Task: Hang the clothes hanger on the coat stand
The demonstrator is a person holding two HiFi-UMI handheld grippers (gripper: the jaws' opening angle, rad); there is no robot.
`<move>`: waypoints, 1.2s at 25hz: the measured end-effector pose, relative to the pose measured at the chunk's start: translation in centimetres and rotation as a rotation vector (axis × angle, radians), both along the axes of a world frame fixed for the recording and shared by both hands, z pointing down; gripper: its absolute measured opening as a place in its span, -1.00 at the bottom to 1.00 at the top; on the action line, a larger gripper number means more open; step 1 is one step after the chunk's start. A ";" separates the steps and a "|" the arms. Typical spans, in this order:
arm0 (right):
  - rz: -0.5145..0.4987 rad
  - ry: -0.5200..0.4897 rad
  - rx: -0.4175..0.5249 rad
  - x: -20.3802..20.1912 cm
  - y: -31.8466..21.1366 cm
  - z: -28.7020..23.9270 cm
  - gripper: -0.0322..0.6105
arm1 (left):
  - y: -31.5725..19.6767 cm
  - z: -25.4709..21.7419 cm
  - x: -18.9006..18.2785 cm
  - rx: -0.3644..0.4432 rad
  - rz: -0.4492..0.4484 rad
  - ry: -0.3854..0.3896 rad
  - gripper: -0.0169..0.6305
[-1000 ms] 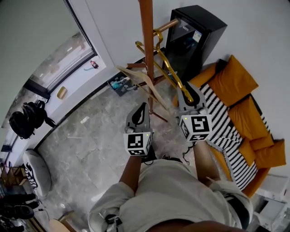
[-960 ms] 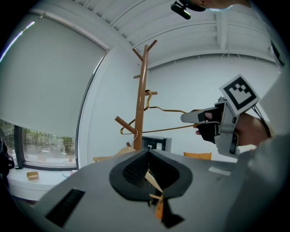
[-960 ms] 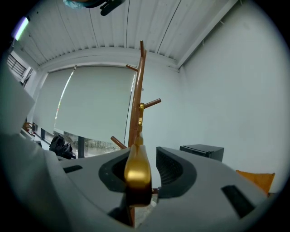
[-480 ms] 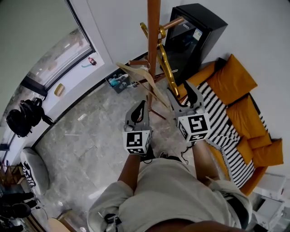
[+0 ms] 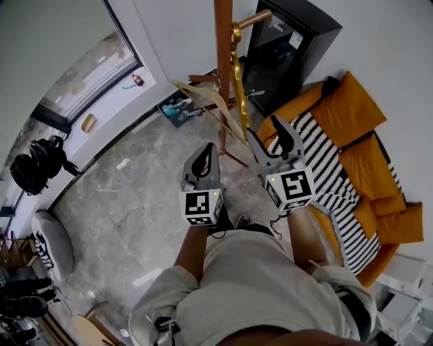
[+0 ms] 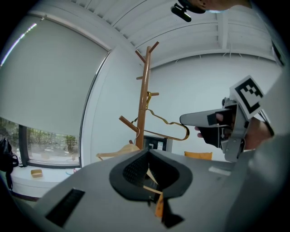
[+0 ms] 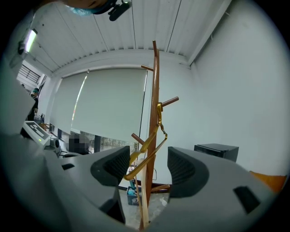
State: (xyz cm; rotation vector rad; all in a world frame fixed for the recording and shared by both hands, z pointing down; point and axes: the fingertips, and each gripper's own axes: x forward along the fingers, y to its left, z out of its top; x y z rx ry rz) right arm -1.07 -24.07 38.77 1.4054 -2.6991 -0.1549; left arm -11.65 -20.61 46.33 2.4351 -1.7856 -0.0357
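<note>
The wooden coat stand [image 5: 220, 61] rises ahead of me. A gold clothes hanger [image 5: 237, 88] hangs by its hook from an upper peg [image 5: 254, 19], close along the pole. In the right gripper view the gold hanger [image 7: 146, 149] shows beyond the gap of my right gripper [image 7: 145, 168], which is open, with nothing between its pads. My right gripper [image 5: 267, 135] stands a little short of the hanger. A pale wooden hanger [image 5: 203, 100] hangs lower on the stand. My left gripper [image 5: 210, 152] is shut and empty, left of the pole's foot.
A black cabinet [image 5: 287, 47] stands behind the stand. An orange sofa [image 5: 348, 118] with a striped blanket [image 5: 321, 165] lies to the right. A small blue box [image 5: 176, 109] sits by the stand's base. A black backpack [image 5: 34, 172] rests near the window at the left.
My right gripper has opened and let go of the gold hanger, then drawn back. The hanger has swung in and now hangs along the pole. The left gripper has barely moved.
</note>
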 end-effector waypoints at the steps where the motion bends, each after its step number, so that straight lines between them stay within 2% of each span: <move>1: -0.005 -0.011 0.008 0.3 0.4 -0.2 -0.16 | 0.3 -0.1 0.2 0.001 -0.001 -0.004 -0.92; 16: -0.014 -0.052 -0.013 6.0 6.7 1.7 -0.20 | 6.5 -0.6 5.3 0.012 0.001 -0.057 -0.92; 26: 0.015 -0.086 -0.022 8.9 9.4 3.0 -0.73 | 9.4 -0.5 7.2 -0.020 -0.012 -0.108 -0.92; 30: 0.017 -0.098 -0.008 9.2 10.0 2.8 -0.84 | 10.0 -0.8 7.4 -0.017 -0.012 -0.118 -0.92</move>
